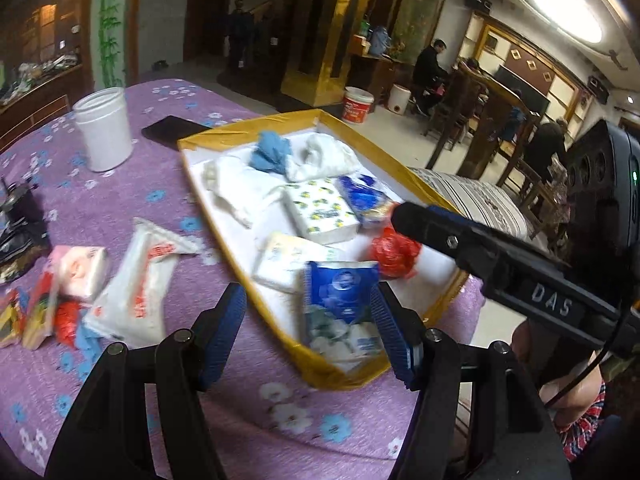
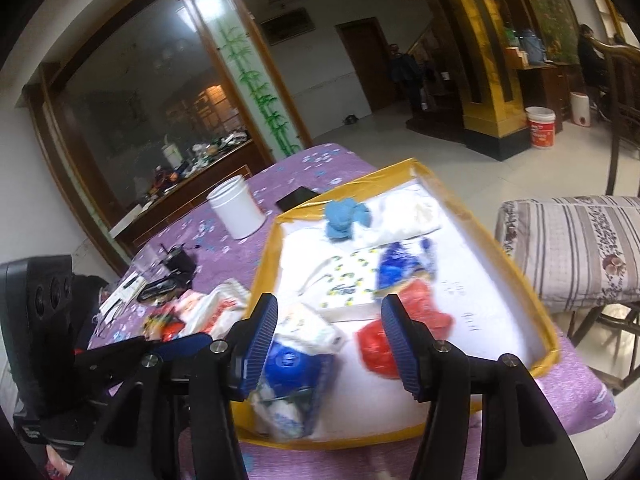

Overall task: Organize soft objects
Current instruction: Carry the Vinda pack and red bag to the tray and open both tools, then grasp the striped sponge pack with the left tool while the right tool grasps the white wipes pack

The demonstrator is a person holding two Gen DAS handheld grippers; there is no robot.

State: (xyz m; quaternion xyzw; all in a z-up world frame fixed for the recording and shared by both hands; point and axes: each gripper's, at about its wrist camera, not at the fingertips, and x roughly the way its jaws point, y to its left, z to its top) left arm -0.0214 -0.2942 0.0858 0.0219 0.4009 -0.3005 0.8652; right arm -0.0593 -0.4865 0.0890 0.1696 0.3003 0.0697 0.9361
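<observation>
Tray (image 1: 208, 140) holds most soft items. White pack (image 1: 132, 292) & pink pack (image 1: 80, 268) left of tray remain. Left gripper (image 1: 308, 320) & right gripper (image 2: 328, 344) both spread apart, empty.

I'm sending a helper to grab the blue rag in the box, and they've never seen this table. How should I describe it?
Find the shallow gold-rimmed box on the purple flowered tablecloth. At its far end, toward the white jar, lies a crumpled blue cloth beside white cloths. It is plain and matte, unlike the glossy blue printed packets nearer the grippers.
</observation>
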